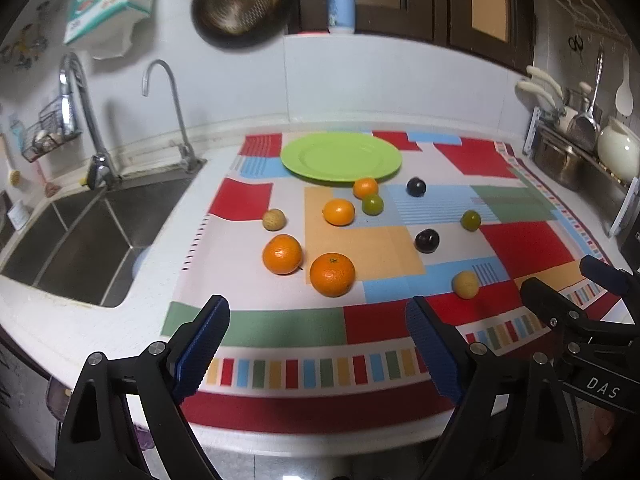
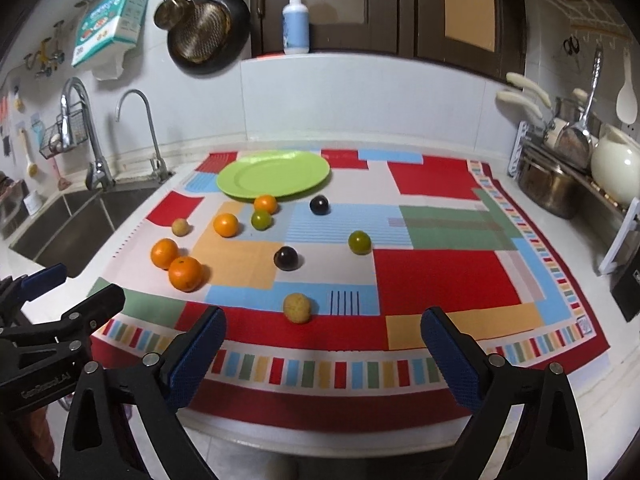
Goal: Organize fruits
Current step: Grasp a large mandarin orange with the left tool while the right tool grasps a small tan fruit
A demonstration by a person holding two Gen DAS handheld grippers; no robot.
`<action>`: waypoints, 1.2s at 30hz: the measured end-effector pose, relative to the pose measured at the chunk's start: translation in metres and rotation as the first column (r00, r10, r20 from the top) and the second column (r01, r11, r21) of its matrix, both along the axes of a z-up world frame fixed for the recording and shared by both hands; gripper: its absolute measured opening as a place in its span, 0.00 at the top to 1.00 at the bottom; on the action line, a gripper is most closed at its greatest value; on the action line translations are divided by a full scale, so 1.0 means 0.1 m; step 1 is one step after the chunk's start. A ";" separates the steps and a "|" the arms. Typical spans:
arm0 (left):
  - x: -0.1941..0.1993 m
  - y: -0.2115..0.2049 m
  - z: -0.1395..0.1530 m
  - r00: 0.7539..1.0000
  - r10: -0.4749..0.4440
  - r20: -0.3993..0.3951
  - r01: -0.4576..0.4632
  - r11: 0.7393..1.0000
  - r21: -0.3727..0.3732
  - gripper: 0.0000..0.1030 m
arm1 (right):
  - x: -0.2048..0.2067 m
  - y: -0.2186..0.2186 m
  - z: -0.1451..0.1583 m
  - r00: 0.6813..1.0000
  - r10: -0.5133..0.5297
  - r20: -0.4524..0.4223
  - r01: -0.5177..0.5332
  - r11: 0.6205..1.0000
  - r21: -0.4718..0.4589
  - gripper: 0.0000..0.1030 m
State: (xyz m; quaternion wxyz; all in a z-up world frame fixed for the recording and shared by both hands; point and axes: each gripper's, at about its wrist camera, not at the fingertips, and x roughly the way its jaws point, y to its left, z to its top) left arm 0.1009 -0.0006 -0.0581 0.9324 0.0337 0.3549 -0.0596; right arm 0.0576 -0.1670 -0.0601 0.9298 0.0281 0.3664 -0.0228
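An empty green plate (image 1: 340, 156) (image 2: 274, 174) sits at the back of a colourful patterned cloth (image 1: 520, 236) (image 2: 440, 276). Several fruits lie loose in front of it: oranges (image 1: 332, 275) (image 2: 185, 274), two green fruits (image 1: 470, 220) (image 2: 359, 242), two dark plums (image 1: 427, 240) (image 2: 286, 258) and two tan fruits (image 1: 466, 285) (image 2: 297, 308). My left gripper (image 1: 318, 344) is open and empty over the cloth's front edge. My right gripper (image 2: 322, 354) is open and empty, just short of the near tan fruit. Each gripper shows at the edge of the other's view.
A steel sink (image 1: 92, 236) (image 2: 72, 220) with two taps lies left of the cloth. A dish rack with pots and a cream kettle (image 1: 618, 148) (image 2: 616, 164) stands at the right. A pan (image 1: 240, 0) hangs on the back wall.
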 end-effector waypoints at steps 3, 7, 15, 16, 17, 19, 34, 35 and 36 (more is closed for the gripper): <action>0.16 -0.02 -0.10 0.999 -0.022 -0.029 0.022 1.000 0.002 0.15 | 0.12 0.01 -0.11 0.999 -0.008 -0.037 0.008 1.000 0.009 0.11; 0.34 -0.01 -0.22 0.997 -0.044 -0.067 0.045 0.999 0.004 0.18 | 0.28 0.03 -0.26 0.996 -0.006 -0.090 0.009 1.000 0.028 0.18; 0.59 -0.04 -0.41 0.988 -0.113 -0.102 0.111 0.994 -0.021 0.28 | 0.50 0.09 -0.50 0.985 0.017 -0.173 -0.009 0.999 0.047 0.36; 0.62 -0.05 -0.43 0.987 -0.122 -0.105 0.120 0.993 -0.022 0.29 | 0.51 0.09 -0.52 0.984 0.016 -0.177 -0.008 0.999 0.048 0.39; 0.65 -0.06 -0.45 0.986 -0.130 -0.109 0.129 0.991 -0.021 0.31 | 0.53 0.08 -0.53 0.984 0.013 -0.179 -0.004 0.999 0.048 0.41; 0.70 -0.08 -0.49 0.982 -0.146 -0.123 0.144 0.989 -0.023 0.37 | 0.56 0.08 -0.56 0.983 0.011 -0.184 -0.003 0.999 0.047 0.44; 0.95 -0.11 -0.64 0.965 -0.190 -0.181 0.184 0.982 -0.047 0.54 | 0.74 0.16 -0.66 0.974 0.065 -0.217 -0.056 0.997 0.043 0.69; 0.96 -0.11 -0.64 0.965 -0.192 -0.180 0.187 0.981 -0.046 0.56 | 0.74 0.17 -0.66 0.973 0.068 -0.220 -0.058 0.997 0.049 0.72; 0.97 -0.11 -0.64 0.964 -0.195 -0.180 0.190 0.981 -0.045 0.57 | 0.75 0.17 -0.66 0.972 0.070 -0.222 -0.060 0.997 0.052 0.72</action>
